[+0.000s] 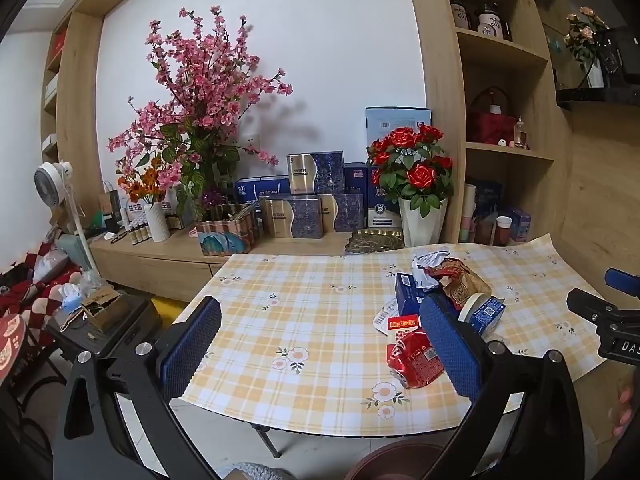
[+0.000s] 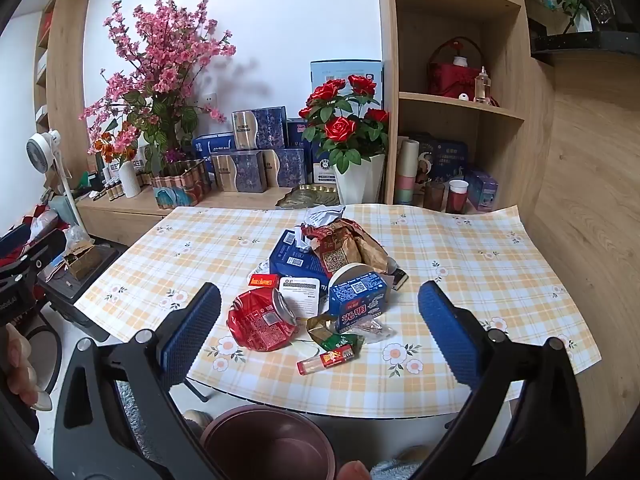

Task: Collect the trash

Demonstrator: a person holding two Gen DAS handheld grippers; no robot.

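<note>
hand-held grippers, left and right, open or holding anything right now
Left hand-held gripper: open, holding nothing.
Right hand-held gripper: open, holding nothing.

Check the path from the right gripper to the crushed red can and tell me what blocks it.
Nothing visible blocks it. The right gripper is open and short of the table's near edge, and the crushed red can lies at the front of the trash pile, with only bare tablecloth before it.

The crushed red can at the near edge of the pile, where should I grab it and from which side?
Probably across the flattened red body of the crushed red can, coming from the near table edge with the right gripper, which is open. The can lies on its side, silver top toward the pile, so the near side is clear of other trash.
</note>
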